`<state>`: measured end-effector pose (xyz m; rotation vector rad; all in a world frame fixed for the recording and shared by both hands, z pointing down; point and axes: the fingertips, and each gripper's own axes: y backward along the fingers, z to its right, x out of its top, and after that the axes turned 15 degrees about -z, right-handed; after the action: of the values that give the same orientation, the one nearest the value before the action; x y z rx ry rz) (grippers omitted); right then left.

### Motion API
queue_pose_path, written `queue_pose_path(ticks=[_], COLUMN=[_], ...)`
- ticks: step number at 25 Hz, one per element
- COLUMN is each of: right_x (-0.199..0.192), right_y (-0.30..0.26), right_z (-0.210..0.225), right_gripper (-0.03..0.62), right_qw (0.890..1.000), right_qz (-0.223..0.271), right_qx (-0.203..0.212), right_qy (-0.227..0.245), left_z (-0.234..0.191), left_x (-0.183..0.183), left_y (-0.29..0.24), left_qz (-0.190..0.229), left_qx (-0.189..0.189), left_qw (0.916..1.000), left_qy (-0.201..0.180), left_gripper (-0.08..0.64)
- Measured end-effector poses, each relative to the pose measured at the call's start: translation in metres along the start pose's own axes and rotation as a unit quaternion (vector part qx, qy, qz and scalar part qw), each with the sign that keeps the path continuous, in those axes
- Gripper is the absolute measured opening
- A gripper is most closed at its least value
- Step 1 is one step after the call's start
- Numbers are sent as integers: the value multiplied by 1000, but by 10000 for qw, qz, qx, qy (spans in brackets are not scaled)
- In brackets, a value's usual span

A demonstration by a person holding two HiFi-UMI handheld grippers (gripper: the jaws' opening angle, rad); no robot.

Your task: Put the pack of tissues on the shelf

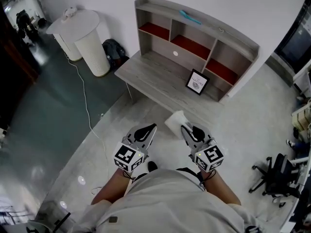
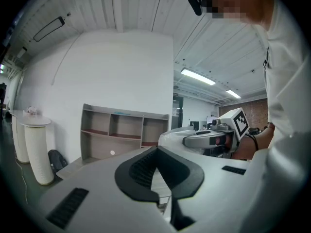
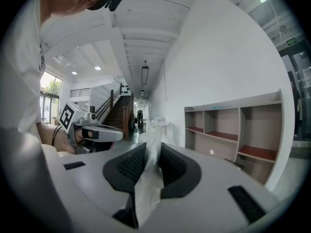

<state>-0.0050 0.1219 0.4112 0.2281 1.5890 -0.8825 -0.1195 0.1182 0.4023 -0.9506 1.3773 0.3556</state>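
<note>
A white, crinkly pack of tissues (image 1: 175,121) hangs in front of me above the floor, with my right gripper (image 1: 186,129) shut on its near end. In the right gripper view the pack's wrapper (image 3: 148,188) is pinched between the black pads (image 3: 131,166). My left gripper (image 1: 147,131) is held level beside it to the left, apart from the pack, its jaws together with nothing in them; its own view shows the tips (image 2: 155,150) meeting. The grey shelf unit (image 1: 197,21) with red-floored compartments stands against the wall ahead, on a grey desk (image 1: 155,74).
A framed picture (image 1: 198,81) leans on the desk by the right compartment. A teal item (image 1: 189,17) lies on the shelf's top. A white round pedestal table (image 1: 80,25), a dark bag (image 1: 112,50) and a floor cable (image 1: 86,101) are to the left; an office chair (image 1: 277,176) to the right.
</note>
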Motion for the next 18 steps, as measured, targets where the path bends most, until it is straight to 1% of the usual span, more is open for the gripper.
queue_pose_path(ticks=[4, 9, 12, 18], right_x=[5, 4, 5, 15], right_y=[-22, -40, -48, -65], right_z=[-8, 0, 14, 58], right_gripper=[84, 84, 84, 84], right_qw=[9999, 9998, 9998, 9997], right_qz=[-75, -113, -87, 2], right_qx=[88, 166, 194, 259], right_qy=[20, -38, -58, -44], left_z=[-20, -34, -41, -58], left_x=[-6, -8, -3, 12], left_y=[3, -10, -22, -62], left_qz=[-9, -65, -84, -131], left_qx=[1, -14, 12, 86], left_qw=[9999, 9998, 9999, 9998], left_qy=[113, 164, 138, 98], left_gripper=[14, 14, 14, 14])
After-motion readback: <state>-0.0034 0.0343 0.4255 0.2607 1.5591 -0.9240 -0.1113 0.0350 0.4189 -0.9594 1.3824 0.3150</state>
